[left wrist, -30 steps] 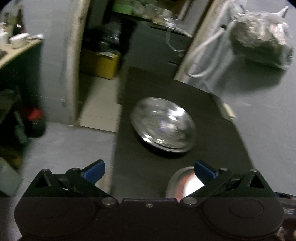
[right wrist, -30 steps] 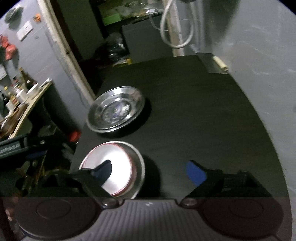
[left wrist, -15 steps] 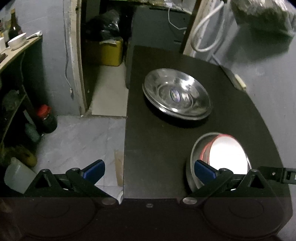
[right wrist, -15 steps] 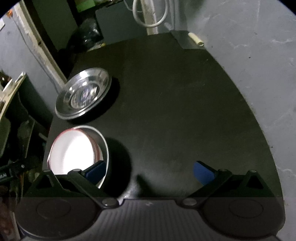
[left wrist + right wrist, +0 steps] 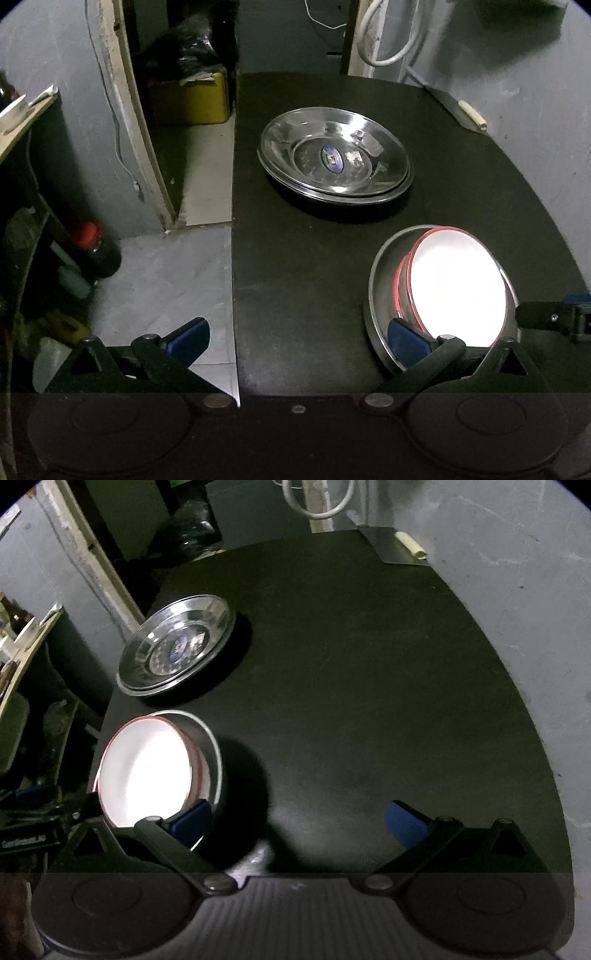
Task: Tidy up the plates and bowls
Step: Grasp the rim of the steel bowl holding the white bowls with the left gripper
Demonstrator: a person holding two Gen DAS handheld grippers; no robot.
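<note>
Two stacks sit on the black table [image 5: 295, 295]: steel plates [image 5: 334, 158] near its left edge, and a steel bowl [image 5: 380, 280] holding red-rimmed white bowls [image 5: 458, 288] at the near-left corner. Left gripper [image 5: 295, 338] and right gripper [image 5: 297, 821] hover spread wide, grasping nothing.

Both views are dim, with strong fisheye bending and dark vignetted corners. Light falls from above, and the white bowl [image 5: 458, 291] blows out to a featureless glare. The steel plates [image 5: 334, 158] carry sharp specular streaks. A heavy shadow spreads over the black table [image 5: 369, 701]. Focus is crisp, without motion blur.
</note>
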